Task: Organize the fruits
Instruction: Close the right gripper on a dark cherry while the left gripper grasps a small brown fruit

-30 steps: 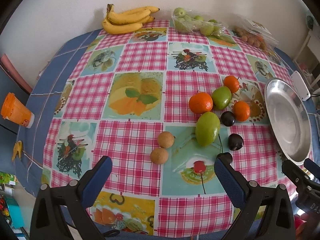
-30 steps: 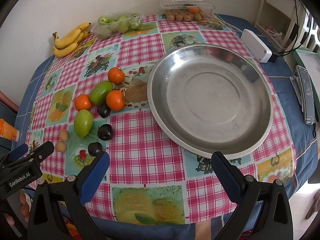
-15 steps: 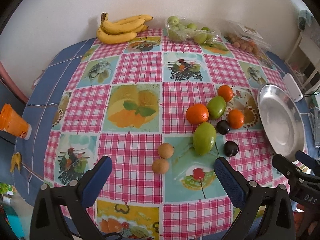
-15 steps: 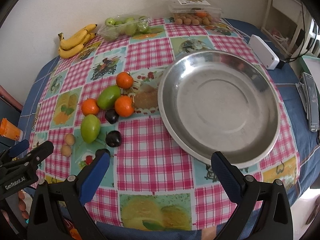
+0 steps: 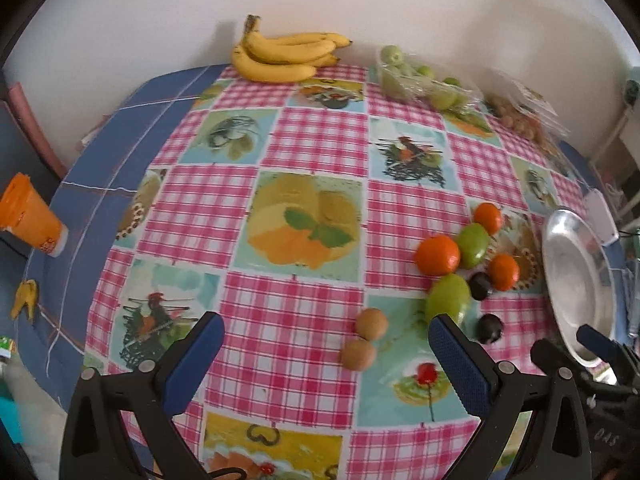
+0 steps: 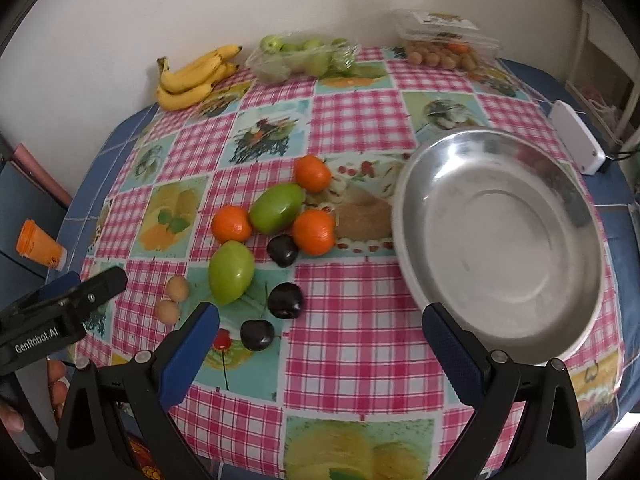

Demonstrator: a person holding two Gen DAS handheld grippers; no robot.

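Green and oval, the near mango [image 6: 231, 273] lies on the checked tablecloth [image 6: 360, 332] with its long axis running from the near-left toward the far-right, and the second mango [image 6: 277, 208] behind it is slanted the same way, touching two of the oranges [image 6: 313, 232]. Three dark plums [image 6: 285, 300] and two small brown fruits [image 5: 365, 338] lie beside them, and the steel plate [image 6: 500, 240] stands to the right with nothing in it. Both the left gripper [image 5: 326, 354] and the right gripper [image 6: 320, 344] hover above the near edge of the table with jaws spread wide, holding nothing.

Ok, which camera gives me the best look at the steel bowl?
The right wrist view: the steel bowl fills its right half, whole rim and bare interior visible. The left wrist view shows only a foreshortened sliver of it at the right edge, partly behind the other gripper.
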